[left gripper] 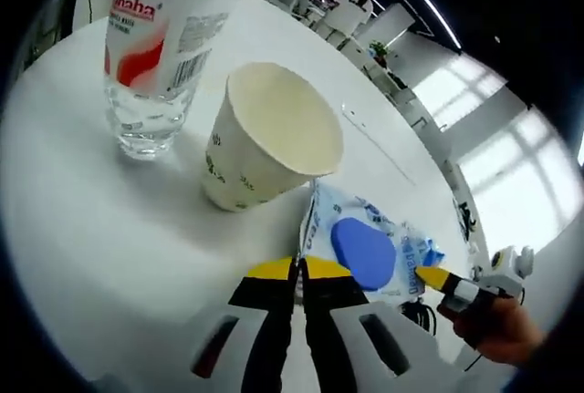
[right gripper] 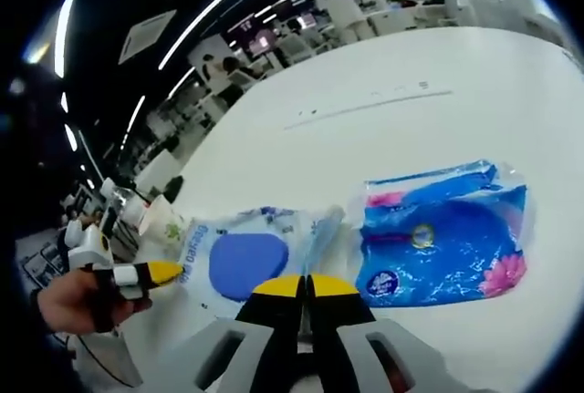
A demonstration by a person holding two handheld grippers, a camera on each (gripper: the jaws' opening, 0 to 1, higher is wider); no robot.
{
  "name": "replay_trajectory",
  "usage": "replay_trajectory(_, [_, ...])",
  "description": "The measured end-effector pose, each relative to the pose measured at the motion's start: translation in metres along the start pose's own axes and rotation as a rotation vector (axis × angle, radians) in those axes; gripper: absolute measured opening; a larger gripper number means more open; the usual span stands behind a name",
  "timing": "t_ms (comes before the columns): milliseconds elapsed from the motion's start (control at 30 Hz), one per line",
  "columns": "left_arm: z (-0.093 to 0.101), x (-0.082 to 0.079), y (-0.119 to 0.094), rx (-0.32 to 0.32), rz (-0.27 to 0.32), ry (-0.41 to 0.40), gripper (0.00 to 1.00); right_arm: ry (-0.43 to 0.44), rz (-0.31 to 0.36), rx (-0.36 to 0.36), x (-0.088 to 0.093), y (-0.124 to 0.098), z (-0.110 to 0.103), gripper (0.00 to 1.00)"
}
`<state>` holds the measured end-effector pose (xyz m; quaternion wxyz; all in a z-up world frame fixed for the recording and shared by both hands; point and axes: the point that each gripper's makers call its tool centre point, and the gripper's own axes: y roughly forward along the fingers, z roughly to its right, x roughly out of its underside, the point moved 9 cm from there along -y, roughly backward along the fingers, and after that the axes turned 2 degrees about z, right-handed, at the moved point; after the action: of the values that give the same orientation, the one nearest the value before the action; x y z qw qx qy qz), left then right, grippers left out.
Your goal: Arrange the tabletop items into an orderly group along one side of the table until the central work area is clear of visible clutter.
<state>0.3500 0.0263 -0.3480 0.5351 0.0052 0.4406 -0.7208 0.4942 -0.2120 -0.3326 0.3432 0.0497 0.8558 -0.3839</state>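
Just ahead of the left gripper point(left gripper: 294, 270), whose yellow-tipped jaws stand pressed together with nothing visibly between them, lies a clear wet-wipe pack with a blue oval flap point(left gripper: 363, 249); its near corner sits right at the jaw tips. Further ahead and to the left of the jaws a paper cup point(left gripper: 265, 138) stands slightly tilted on the white worktop point(left gripper: 91, 229), and beyond it, further left, a water bottle with a red and white label point(left gripper: 155, 56) stands upright, close to the cup but apart from it.

Seen from the right gripper point(right gripper: 307, 282), the jaws are likewise closed. They appear to nip the crinkled edge of the wet-wipe pack point(right gripper: 242, 261), though contact is hard to confirm. Right of those jaws lies a blue tissue packet point(right gripper: 447, 243), just beside the wipe pack, their edges near or touching. The other gripper's yellow tip point(right gripper: 155, 272) comes in from the left.

The step in hand seems to be drawing the flat packs toward the cup and bottle, so the grouping is partly formed. The next move likely calls for a firm pinch on the soft film and a low slide without buckling it.

The wipe pack's long axis runs across the right jaws, left to right; the tissue packet's axis lies roughly parallel to it.
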Motion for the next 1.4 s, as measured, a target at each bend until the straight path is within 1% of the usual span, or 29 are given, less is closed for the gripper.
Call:
replay_trajectory(100, [0.0,-0.002,0.003,-0.001,0.015,-0.023,0.0,-0.002,0.005,0.003,-0.001,0.0,-0.003,0.0])
replay_trajectory(233, [0.002,-0.004,0.003,0.006,0.027,-0.016,0.0,-0.002,0.01,0.009,-0.001,0.0,-0.005,0.0])
replay_trajectory(333, [0.001,-0.005,0.004,0.005,0.033,-0.033,0.0,-0.004,0.012,0.011,-0.002,0.001,-0.005,0.0])
replay_trajectory(400, [0.0,-0.006,0.005,0.005,0.04,-0.047,0.0,0.003,0.015,0.013,-0.005,0.006,-0.002,0.0])
replay_trajectory(600, [0.002,-0.008,0.005,0.005,0.051,-0.055,0.0,-0.002,0.02,0.017,-0.011,0.01,-0.003,0.0])
replay_trajectory(633, [0.001,-0.009,0.006,0.006,0.052,-0.052,0.0,0.0,0.021,0.018,-0.014,0.014,-0.002,0.0])
replay_trajectory(800, [-0.001,-0.014,0.01,0.014,0.067,-0.064,0.0,0.022,0.025,0.021,-0.014,0.015,-0.004,0.0])
replay_trajectory(933, [0.0,-0.017,0.011,0.016,0.074,-0.069,0.0,0.01,0.026,0.022,-0.013,0.013,-0.006,0.0])
replay_trajectory(1033, [-0.001,-0.017,0.009,0.008,0.072,-0.076,0.03,0.012,0.026,0.027,-0.013,0.011,-0.005,0.01])
replay_trajectory(1100, [-0.002,-0.017,0.008,0.007,0.071,-0.081,0.07,0.005,0.025,0.026,-0.012,0.008,-0.007,0.01])
replay_trajectory(1167, [-0.002,-0.015,0.007,0.024,0.072,-0.106,0.12,-0.014,0.029,0.02,-0.012,0.007,-0.008,0.04])
replay_trajectory(1200, [-0.001,-0.014,0.007,0.03,0.068,-0.105,0.13,-0.029,0.028,0.02,-0.012,0.006,-0.01,0.05])
replay_trajectory(1267, [-0.001,-0.011,0.005,0.027,0.061,-0.081,0.14,-0.034,0.027,0.025,-0.012,0.006,-0.008,0.07])
replay_trajectory(1400, [-0.002,-0.007,0.001,0.022,0.06,-0.079,0.13,-0.025,0.034,0.029,-0.013,0.004,-0.003,0.08])
